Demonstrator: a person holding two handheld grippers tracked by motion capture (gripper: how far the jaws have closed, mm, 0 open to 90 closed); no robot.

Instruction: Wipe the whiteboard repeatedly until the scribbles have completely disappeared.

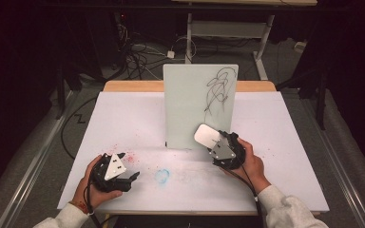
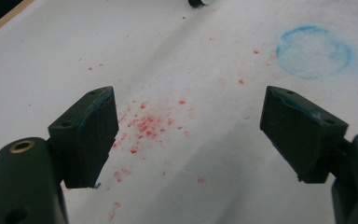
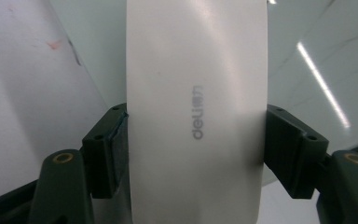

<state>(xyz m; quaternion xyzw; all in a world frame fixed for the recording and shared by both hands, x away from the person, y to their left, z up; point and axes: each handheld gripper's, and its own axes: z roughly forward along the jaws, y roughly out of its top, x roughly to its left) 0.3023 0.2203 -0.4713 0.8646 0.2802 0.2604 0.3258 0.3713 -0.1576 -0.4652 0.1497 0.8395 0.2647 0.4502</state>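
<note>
A small whiteboard (image 1: 195, 107) stands upright at the middle of the table, with black scribbles (image 1: 218, 90) on its upper right part. My right gripper (image 1: 215, 142) is shut on a white board eraser (image 1: 206, 136), held just in front of the board's lower right corner. In the right gripper view the eraser (image 3: 196, 112) fills the gap between both pads, with the board's surface (image 3: 317, 60) behind it. My left gripper (image 1: 132, 176) rests low at the front left of the table, open, with nothing between its fingers (image 2: 86, 135).
The white tabletop (image 1: 123, 123) carries red specks (image 2: 144, 126) under the left gripper and a faint blue ring (image 1: 162, 175) near the front middle. Cables and table legs (image 1: 261, 42) lie on the floor beyond the table's far edge.
</note>
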